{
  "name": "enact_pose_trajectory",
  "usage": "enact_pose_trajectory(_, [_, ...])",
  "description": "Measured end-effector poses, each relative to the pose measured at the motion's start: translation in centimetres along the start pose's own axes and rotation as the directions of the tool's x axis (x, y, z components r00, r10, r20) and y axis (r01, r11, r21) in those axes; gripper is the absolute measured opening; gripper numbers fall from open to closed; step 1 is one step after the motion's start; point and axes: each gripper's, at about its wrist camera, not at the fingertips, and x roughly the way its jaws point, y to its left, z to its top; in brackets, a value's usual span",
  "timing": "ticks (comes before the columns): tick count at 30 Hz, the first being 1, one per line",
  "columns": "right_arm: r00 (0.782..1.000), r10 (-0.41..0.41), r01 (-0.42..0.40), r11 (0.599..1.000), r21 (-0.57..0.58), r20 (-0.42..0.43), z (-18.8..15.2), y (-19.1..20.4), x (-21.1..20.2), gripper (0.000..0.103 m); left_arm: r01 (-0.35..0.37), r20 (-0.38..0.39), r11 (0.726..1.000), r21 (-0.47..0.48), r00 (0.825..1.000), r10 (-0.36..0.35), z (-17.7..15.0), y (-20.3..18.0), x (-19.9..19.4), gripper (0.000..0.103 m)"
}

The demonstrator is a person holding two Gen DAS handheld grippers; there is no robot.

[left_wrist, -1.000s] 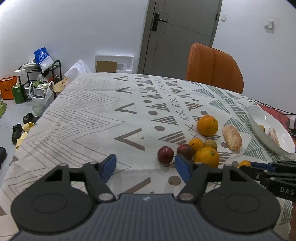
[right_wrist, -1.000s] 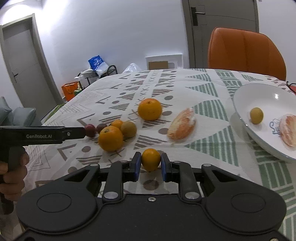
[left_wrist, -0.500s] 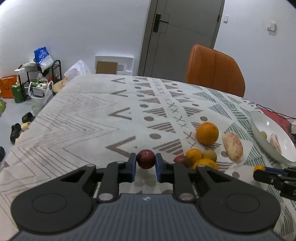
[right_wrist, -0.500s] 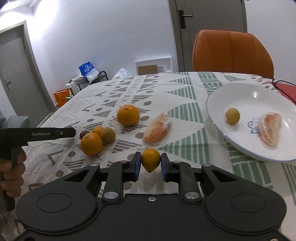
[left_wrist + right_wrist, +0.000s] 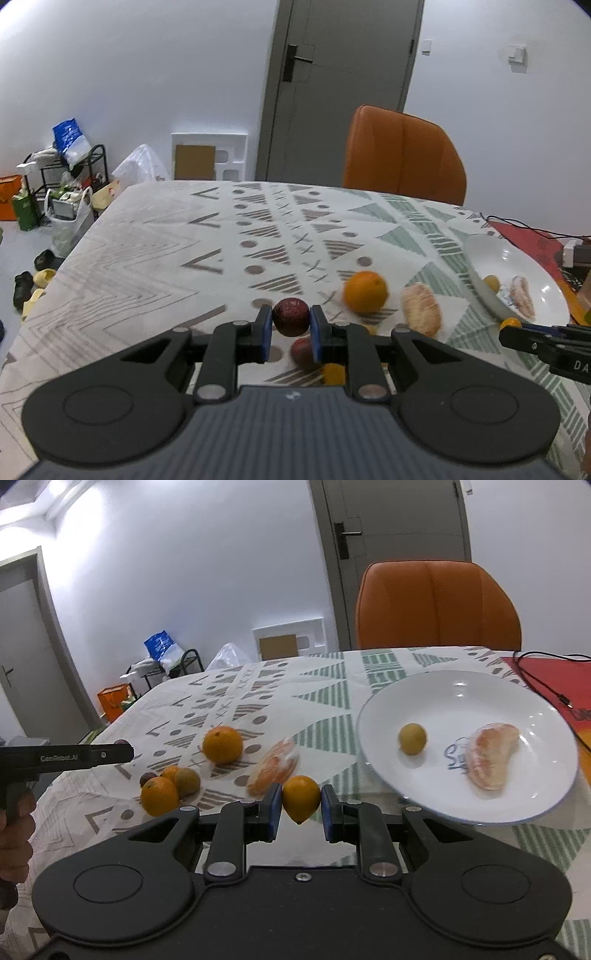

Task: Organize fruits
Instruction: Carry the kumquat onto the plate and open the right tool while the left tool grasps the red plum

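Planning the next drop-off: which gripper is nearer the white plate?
Right. The right gripper, holding a small orange, sits just before the white plate's rim; the left gripper is farther left, by the fruit cluster.

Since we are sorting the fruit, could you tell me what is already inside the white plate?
The white plate holds a small yellow-green round fruit and a peeled citrus segment, lying apart. Its near rim is hidden behind the right gripper.

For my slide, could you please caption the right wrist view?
Right gripper holds a small orange fruit near a white plate with two fruits in it.
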Motion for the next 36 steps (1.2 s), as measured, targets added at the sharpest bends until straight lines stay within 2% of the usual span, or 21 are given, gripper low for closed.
enact_pose_trajectory(20, [0.994, -0.096, 0.092, 0.993, 0.071, 0.056, 0.1, -6.0, -3.0, 0.021, 0.080, 0.010, 0.994, 0.075, 0.997, -0.081, 0.9, -6.5, 0.9, 0.020])
enact_pose_trajectory(36, [0.985, -0.159, 0.154, 0.985, 0.085, 0.069, -0.1, -9.9, -3.4, 0.021, 0.131, 0.008, 0.982, 0.133, 0.991, -0.133, 1.1, -11.8, 2.4, 0.020])
